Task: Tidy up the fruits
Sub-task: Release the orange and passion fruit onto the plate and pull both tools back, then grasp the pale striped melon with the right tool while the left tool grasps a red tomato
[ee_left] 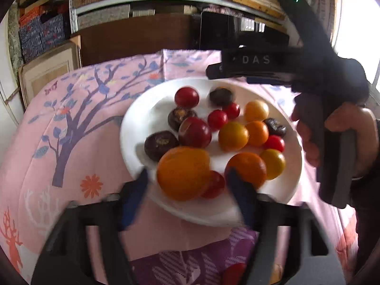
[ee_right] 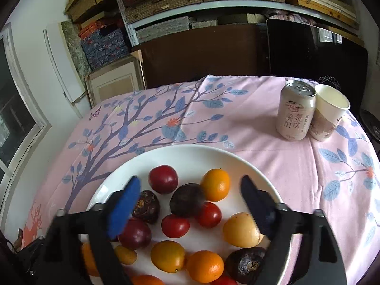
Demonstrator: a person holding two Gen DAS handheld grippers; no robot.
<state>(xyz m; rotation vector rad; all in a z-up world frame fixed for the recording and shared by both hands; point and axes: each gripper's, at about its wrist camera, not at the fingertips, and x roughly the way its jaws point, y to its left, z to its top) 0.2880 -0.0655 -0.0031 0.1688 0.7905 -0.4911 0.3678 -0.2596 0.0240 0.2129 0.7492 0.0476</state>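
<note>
The wide white ceramic plate (ee_right: pixel 190 153) sits on the pink tree-printed tablecloth (ee_right: pixel 261 130) and occupies the lower centre of both wrist views; it carries a loose single layer of mixed fruit. The left gripper (ee_left: pixel 187 180) hangs over the near rim in the lower centre of its view with its jaws spread wide and nothing between the blue pads (ee_left: pixel 140 185), although the large round orange fruit (ee_left: pixel 182 173) appears between the fingers in the frame. The right gripper (ee_right: pixel 190 190) stands over the plate in the lower half of its view, jaws likewise wide apart and empty; in the left view it appears at the upper right, carried by a hand (ee_left: pixel 342 140). The fruit probably handles in three ways. The small glossy red tomatoes (ee_right: pixel 175 225) look smooth, light and easily crushed; take each across its widest girth with minimal squeeze. The orange citrus (ee_right: pixel 215 185) looks firmer and tolerates a surer grip at the equator. The dark wrinkled purple fruits (ee_right: pixel 146 205) look rough-skinned, so slipping is less likely. All pieces are round and may roll when a neighbour is disturbed. A pale drink can (ee_right: pixel 295 110) and a white paper cup (ee_right: pixel 330 111) stand touching at the upper right, well apart from the plate.
</note>
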